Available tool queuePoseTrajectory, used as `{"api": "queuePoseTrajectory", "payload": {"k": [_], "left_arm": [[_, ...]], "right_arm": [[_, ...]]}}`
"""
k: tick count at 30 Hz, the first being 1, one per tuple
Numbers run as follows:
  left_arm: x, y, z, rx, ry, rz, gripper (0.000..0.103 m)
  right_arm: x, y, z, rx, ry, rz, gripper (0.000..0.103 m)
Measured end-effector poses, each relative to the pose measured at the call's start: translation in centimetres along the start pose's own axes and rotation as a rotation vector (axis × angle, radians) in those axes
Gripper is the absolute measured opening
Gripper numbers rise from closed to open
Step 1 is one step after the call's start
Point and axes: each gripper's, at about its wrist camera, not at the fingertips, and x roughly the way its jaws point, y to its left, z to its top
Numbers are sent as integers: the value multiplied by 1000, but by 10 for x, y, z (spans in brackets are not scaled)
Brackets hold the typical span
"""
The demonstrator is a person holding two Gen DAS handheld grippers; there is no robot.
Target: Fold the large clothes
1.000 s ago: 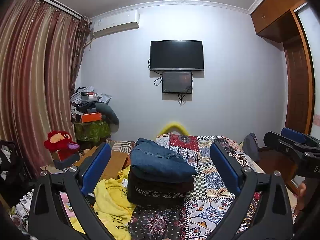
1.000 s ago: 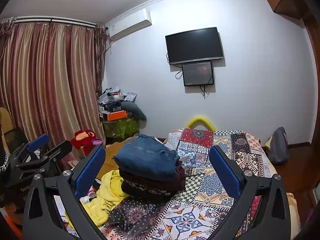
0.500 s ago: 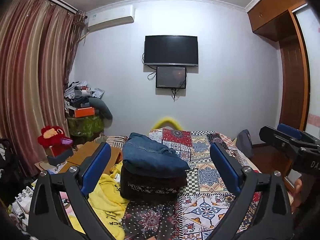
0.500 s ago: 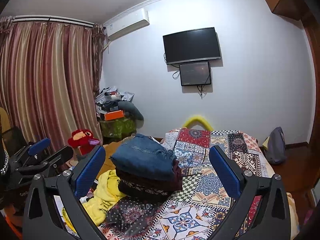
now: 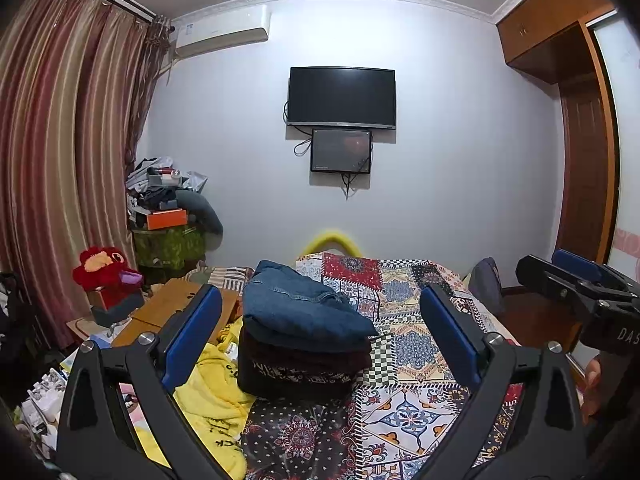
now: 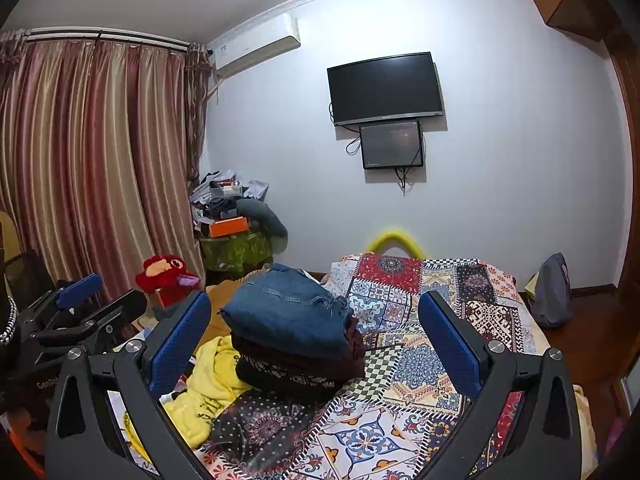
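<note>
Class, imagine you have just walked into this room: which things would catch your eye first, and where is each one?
First, the stack of folded clothes on the near left part of the patchwork bedspread, blue jeans on top, between the open left gripper and open right gripper. Beside it on the left lies a crumpled yellow garment. A black television hangs on the far wall.

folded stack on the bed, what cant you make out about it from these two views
- Folded stack: far side hidden in both views; garment count unclear.
- Yellow garment: partly hidden by the left tool finger in the left wrist view, so its shape is unclear.
- Print on it: too small to read.
- Bedspread: near edge cut off.
</note>
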Motion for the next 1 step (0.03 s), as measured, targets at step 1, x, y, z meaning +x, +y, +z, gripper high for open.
{"api": "queuePoseTrajectory", "payload": {"k": [1], "left_arm": [[0,0,0,1,-1,4,100]], "right_arm": [[0,0,0,0,0,0,103]]}}
